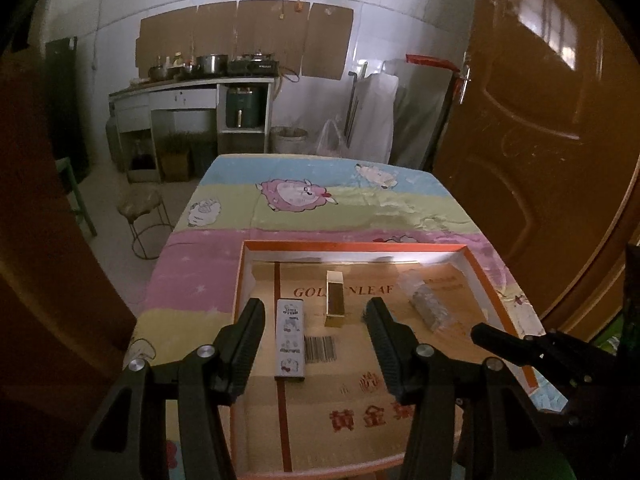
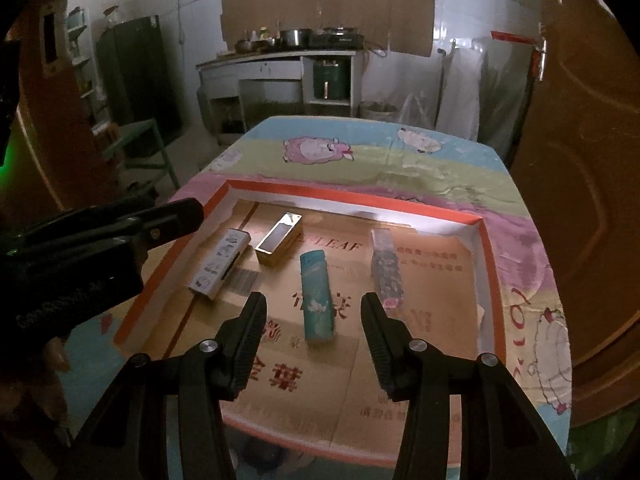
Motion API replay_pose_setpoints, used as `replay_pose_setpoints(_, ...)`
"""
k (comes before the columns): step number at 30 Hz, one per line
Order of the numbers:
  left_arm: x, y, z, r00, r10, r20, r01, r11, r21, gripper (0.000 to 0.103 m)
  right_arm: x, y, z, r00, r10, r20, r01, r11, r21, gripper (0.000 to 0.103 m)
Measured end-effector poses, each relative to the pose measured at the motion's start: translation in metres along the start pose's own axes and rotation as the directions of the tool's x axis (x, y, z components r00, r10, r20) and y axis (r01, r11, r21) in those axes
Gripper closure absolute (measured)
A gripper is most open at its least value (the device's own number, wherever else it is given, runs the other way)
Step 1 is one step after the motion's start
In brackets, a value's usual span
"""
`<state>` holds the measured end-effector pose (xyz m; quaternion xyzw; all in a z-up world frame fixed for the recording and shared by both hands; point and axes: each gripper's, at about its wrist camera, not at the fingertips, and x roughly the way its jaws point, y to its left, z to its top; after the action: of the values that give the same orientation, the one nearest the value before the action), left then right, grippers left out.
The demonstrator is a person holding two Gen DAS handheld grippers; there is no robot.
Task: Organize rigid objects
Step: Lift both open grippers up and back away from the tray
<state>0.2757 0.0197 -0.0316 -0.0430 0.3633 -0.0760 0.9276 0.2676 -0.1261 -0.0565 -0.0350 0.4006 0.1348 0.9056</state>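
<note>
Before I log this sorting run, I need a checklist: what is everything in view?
tray: one, orange rim, cardboard floor, on the table.
white printed box: one, tray's left.
gold box: one, beside the white box.
teal lighter: one, tray's middle.
clear patterned lighter: one, tray's right.
tablecloth: one, pastel stripes with cartoon sheep.
stool: one, floor left of the table.
door: one, brown, right.
left tool: open, empty.
right tool: open, above the teal lighter.

1. One orange-rimmed tray [image 2: 490, 264] is sitting on the worktop.
2. Four small oblong items are lying in it: white box [image 2: 219, 265], gold box [image 2: 278, 242], teal lighter [image 2: 317, 295], clear patterned lighter [image 2: 385, 266].
3. Two claws are hovering: left claw [image 1: 316, 322], right claw [image 2: 314, 318].
</note>
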Motion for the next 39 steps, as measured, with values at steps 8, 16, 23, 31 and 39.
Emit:
replay_pose_setpoints(8,-0.027,-0.003,-0.008,1.0,0.002,0.015,-0.002,1.0,-0.002,0.05,-0.029,0.005,-0.009,1.0,-0.007,0.018,0.007,1.0,0.0,0.052)
replay_pose_setpoints(16,-0.051,-0.006,-0.022,1.0,0.002,0.021,-0.002,1.0,-0.001,0.05,-0.054,0.012,-0.019,0.999,-0.016,0.032,0.016,1.0,0.002,0.052)
replay_pose_setpoints(23,-0.065,-0.006,-0.033,1.0,0.001,0.025,-0.001,1.0,-0.002,0.05,-0.074,0.019,-0.03,0.999,-0.024,0.037,0.024,1.0,0.0,0.052)
replay_pose_setpoints(31,-0.087,-0.007,-0.05,0.999,-0.004,0.034,0.004,1.0,-0.003,0.05,-0.094,0.028,-0.043,0.998,-0.031,0.051,0.032,0.999,-0.005,0.052)
replay_pose_setpoints(39,-0.102,-0.006,-0.063,1.0,-0.005,0.031,0.005,1.0,0.0,0.05,-0.107,0.036,-0.056,0.998,-0.028,0.051,0.029,1.0,-0.013,0.052)
